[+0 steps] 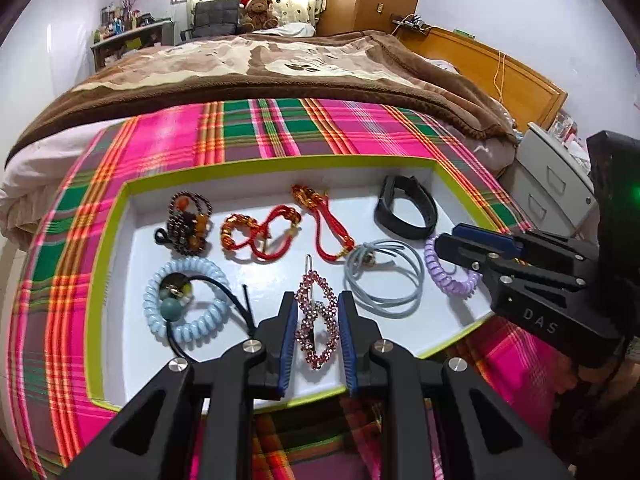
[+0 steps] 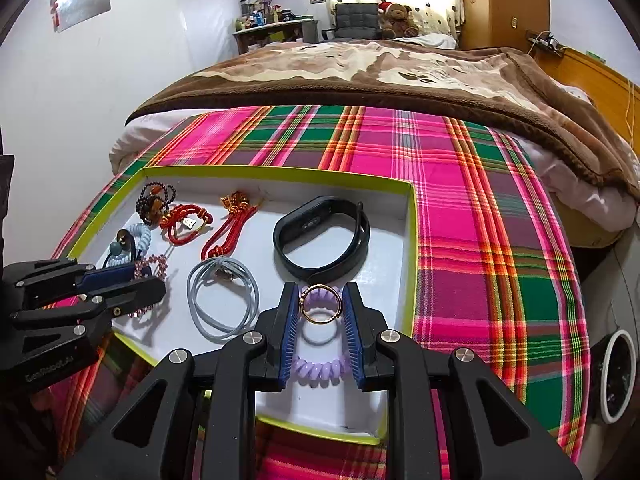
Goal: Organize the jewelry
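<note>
A white tray with a lime-green rim (image 1: 280, 162) lies on a pink and green plaid cloth (image 2: 460, 208). My left gripper (image 1: 317, 298) is shut on a pink rhinestone hair clip (image 1: 316, 320), held just above the tray's near side. In the right wrist view my right gripper (image 2: 320, 288) is shut on a small gold ring (image 2: 320, 304), which casts a shadow on the tray floor. Under it lies a purple coil hair tie (image 2: 320, 368). The same tie (image 1: 452, 276) shows beneath the right gripper (image 1: 444, 238) in the left wrist view.
In the tray lie a black wristband (image 2: 320, 236), grey hair ties (image 1: 384, 280), red cord bracelets (image 1: 260, 232), a dark beaded bracelet (image 1: 186, 224) and a light blue coil tie (image 1: 184, 300). A brown blanket (image 1: 280, 68) covers the bed beyond. A grey drawer cabinet (image 1: 548, 184) stands right.
</note>
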A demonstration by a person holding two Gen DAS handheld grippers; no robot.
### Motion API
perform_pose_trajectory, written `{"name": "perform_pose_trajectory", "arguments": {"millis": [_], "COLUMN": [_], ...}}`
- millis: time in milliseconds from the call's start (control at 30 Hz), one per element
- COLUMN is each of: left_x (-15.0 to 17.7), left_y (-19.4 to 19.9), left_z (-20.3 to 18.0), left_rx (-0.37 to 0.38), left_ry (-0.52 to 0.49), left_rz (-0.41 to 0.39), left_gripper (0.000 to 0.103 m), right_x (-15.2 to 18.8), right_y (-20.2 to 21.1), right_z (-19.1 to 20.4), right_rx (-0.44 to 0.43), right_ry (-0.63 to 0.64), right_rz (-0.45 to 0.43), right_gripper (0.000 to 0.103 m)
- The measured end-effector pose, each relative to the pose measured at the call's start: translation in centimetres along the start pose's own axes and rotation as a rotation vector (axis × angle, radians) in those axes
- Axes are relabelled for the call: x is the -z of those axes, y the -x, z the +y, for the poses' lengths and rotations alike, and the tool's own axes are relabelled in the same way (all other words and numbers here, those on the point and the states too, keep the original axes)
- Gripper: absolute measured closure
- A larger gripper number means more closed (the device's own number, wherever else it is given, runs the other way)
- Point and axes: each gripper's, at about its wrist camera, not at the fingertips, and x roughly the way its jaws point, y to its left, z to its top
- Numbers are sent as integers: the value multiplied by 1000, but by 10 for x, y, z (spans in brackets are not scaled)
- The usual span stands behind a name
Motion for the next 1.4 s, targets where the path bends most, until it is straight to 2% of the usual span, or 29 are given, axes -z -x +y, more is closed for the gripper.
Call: {"name": "perform_pose_trajectory", "arguments": {"millis": [600, 733, 800, 867, 967, 1400], "left_x": [2, 2, 2, 2, 2, 4], "left_y": [0, 1, 4, 5, 5, 11], "left_z": [-1, -2, -3, -3, -3, 1], "left_rx": [-7, -7, -7, -5, -10, -41], "left_ry": [0, 2, -3, -4, 3, 26], "left_rz": [9, 7, -3, -8, -4, -18], "left_gripper": [80, 69, 68, 65, 64, 54], "right_x": [-1, -1, -1, -1, -1, 0], "right_y": [0, 0, 0, 0, 2, 5], "right_z": [4, 3, 3, 2, 3, 3], "right_rx": [25, 26, 28, 28, 22, 25], "right_ry": [5, 0, -1, -5, -9, -23], "right_rz": [-3, -4, -6, -12, -15, -16], "right_gripper": [80, 80, 79, 74, 70, 70]}}
